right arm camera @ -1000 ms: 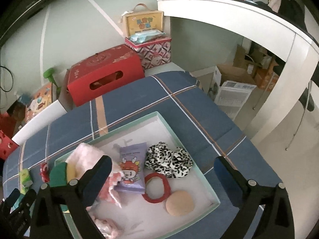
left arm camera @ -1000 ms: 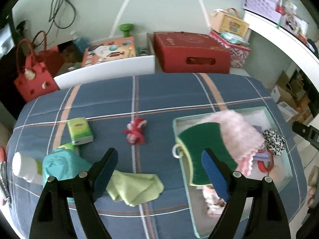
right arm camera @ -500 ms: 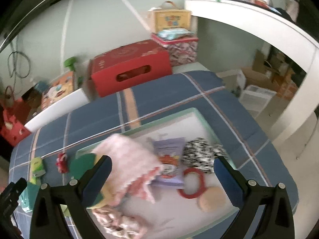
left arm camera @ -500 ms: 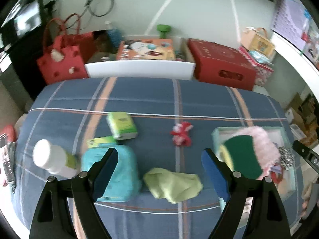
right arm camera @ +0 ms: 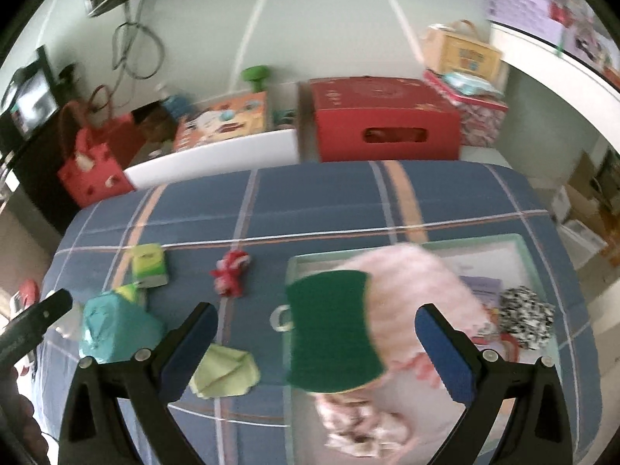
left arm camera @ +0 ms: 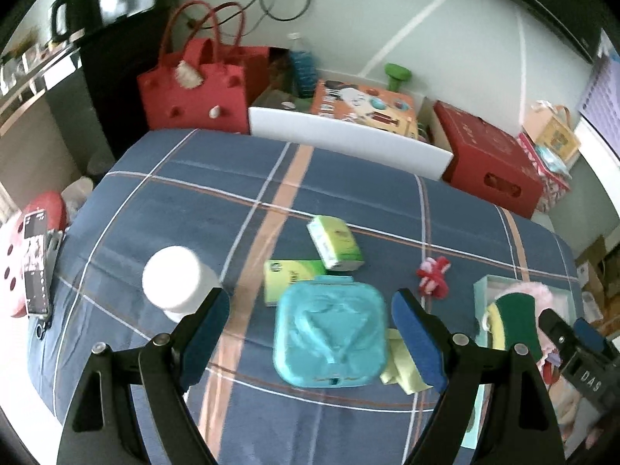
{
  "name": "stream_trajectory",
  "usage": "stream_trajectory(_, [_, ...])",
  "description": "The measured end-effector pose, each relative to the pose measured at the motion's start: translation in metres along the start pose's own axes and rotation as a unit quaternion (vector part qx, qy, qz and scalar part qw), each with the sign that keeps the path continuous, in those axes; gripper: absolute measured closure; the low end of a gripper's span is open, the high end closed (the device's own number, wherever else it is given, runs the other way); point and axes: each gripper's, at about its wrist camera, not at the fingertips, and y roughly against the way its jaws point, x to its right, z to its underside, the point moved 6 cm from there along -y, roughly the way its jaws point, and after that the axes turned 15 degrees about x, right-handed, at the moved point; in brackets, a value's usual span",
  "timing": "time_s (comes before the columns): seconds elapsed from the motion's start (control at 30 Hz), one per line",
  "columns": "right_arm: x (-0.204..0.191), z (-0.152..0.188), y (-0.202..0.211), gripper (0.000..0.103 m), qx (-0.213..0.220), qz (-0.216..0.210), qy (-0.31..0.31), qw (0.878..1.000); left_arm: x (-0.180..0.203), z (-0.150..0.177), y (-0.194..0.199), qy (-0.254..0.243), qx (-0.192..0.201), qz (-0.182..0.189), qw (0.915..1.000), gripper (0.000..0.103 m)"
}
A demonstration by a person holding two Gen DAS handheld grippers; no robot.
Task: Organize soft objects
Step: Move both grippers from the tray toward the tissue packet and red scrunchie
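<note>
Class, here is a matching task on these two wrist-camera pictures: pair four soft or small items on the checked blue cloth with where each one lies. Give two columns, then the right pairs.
Things
1. green scouring sponge
2. black-and-white spotted scrunchie
3. light green folded cloth
4. red-and-white knotted toy

Places
A. on the blue cloth, out in the open between the tissue packet and the tray
B. on the blue cloth, just beside the teal moulded case
C. inside the pale green tray, at its right side
D. leaning over the tray's left rim

Pairs: 1-D, 2-C, 3-B, 4-A
</note>
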Motion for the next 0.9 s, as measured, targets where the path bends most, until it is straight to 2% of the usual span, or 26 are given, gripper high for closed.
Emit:
stream_trajectory(0.2, [-0.035, 0.005, -0.003, 0.000, -0.007, -0.029, 0.017, 0.999, -0.035, 0.002, 0.003, 0.029, -0.004, -0.012, 0.9995, 0.017])
stream_trajectory(0.53, [-0.062, 0.016, -0.019, 0.000, -0.026, -0.040, 0.027, 0.998, -0.097, 0.005, 0.003, 0.095, -0.008, -0.047, 0.9944, 0.017])
stream_trajectory(0.9, [-0.079, 0.022, -0.033, 0.000, -0.034, -0.053, 0.031, 0.998, -0.105, 0.002, 0.000, 0.107, -0.003, -0.034, 0.9936, 0.017])
